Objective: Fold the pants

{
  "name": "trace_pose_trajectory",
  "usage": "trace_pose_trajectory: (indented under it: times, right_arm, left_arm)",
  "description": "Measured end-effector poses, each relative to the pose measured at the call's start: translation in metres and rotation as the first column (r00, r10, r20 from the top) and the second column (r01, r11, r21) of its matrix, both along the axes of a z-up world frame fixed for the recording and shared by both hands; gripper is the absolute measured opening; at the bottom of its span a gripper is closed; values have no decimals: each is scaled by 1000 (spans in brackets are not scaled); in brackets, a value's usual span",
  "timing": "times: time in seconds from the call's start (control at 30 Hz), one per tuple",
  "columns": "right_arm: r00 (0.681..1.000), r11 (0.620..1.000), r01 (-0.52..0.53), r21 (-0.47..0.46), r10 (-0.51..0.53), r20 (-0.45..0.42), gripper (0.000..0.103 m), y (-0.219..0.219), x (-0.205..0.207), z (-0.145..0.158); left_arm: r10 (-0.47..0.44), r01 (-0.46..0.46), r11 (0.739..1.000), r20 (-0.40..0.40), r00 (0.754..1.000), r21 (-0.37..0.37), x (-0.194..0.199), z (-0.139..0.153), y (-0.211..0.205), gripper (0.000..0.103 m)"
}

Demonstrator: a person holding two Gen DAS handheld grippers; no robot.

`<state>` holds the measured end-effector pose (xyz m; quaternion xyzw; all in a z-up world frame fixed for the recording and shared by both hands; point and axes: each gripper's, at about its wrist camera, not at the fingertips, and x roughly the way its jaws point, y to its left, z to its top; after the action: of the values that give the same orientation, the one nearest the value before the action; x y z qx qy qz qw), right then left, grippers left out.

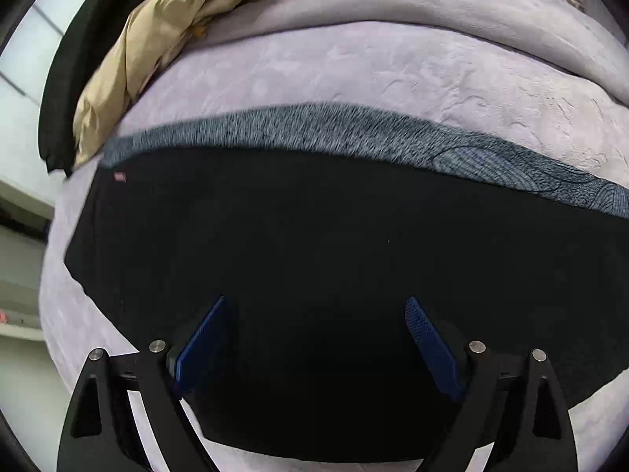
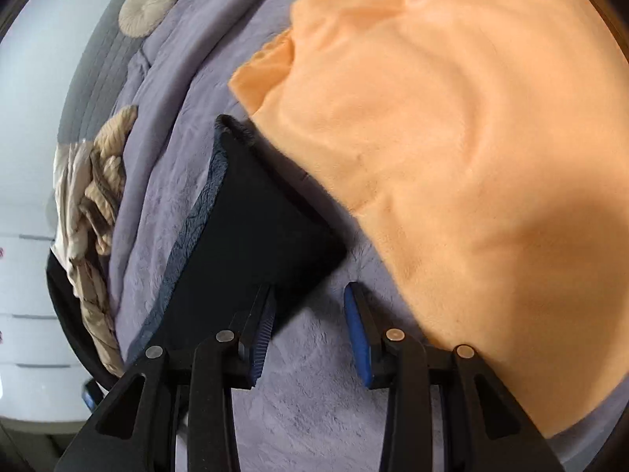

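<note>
Black pants [image 1: 314,255] lie flat across a lavender blanket [image 1: 354,74], with a grey fleecy lining edge [image 1: 314,126] showing along their far side. My left gripper [image 1: 314,306] is open and hovers over the near part of the pants, holding nothing. In the right wrist view one end of the pants [image 2: 251,228] lies just left of my right gripper [image 2: 310,295]. That gripper is open and empty above the blanket [image 2: 306,393], its left finger at the pants' corner.
An orange fleece cloth [image 2: 452,137] covers the right side and overlaps the pants' end. Beige clothes [image 1: 137,67] and a dark garment [image 1: 67,90] are piled at the bed's left edge. A round cream cushion [image 2: 147,8] lies far left.
</note>
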<state>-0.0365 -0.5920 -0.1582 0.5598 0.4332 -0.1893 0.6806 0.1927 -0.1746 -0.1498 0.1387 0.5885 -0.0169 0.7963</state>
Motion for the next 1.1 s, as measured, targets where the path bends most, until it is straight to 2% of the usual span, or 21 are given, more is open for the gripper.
trace_pose_trajectory:
  times: [0.03, 0.1, 0.2, 0.3, 0.4, 0.53, 0.6, 0.73, 0.8, 0.87, 0.93, 1.03, 1.1]
  right_arm:
    - [1000, 1000, 14, 26, -14, 14, 28, -3, 3, -5]
    - [1000, 999, 28, 38, -29, 9, 22, -10, 3, -10]
    - [1000, 999, 15, 41, -14, -8, 22, -8, 9, -10]
    - [996, 996, -74, -49, 71, -62, 28, 3, 11, 14]
    - [985, 983, -172, -59, 170, -38, 31, 24, 20, 34]
    - [953, 953, -302, -40, 302, 5, 40, 92, 44, 49]
    - [927, 928, -372, 9, 371, 62, 41, 142, 67, 48]
    - [852, 846, -517, 132, 496, 167, 41, 272, 121, 26]
    - [828, 809, -555, 192, 517, 215, 41, 327, 136, 11]
    - [811, 785, -581, 213, 536, 236, 41, 375, 155, -1]
    - [816, 789, -574, 220, 528, 238, 41, 411, 171, -11]
    - [834, 811, -542, 218, 489, 255, 41, 438, 180, -18]
    - [845, 825, -524, 209, 474, 247, 43, 448, 180, -23]
  left_arm:
    - [14, -14, 1000, -1, 1000, -13, 0, -3, 2, 92]
    - [19, -19, 1000, -4, 1000, -15, 4, -5, 2, 92]
    - [26, -26, 1000, -18, 1000, -6, 3, -3, 2, 92]
    - [42, -42, 999, -31, 999, 21, 0, 6, 11, 92]
    - [60, -60, 998, -38, 997, 5, -7, 18, 32, 92]
    - [79, -78, 997, -53, 995, 21, -7, 23, 76, 92]
    - [90, -90, 996, -57, 994, 15, 2, 24, 101, 92]
    - [73, -72, 997, -23, 997, 22, 31, 24, 148, 92]
    - [53, -53, 998, -5, 999, 40, 49, 24, 168, 92]
    - [28, -30, 998, 44, 999, 50, 72, 24, 192, 92]
    - [10, -15, 998, 73, 997, 62, 93, 20, 214, 92]
    - [-2, -1, 998, 58, 998, 65, 121, 1, 242, 92]
    - [-27, 26, 999, 34, 999, 28, 129, -10, 254, 92]
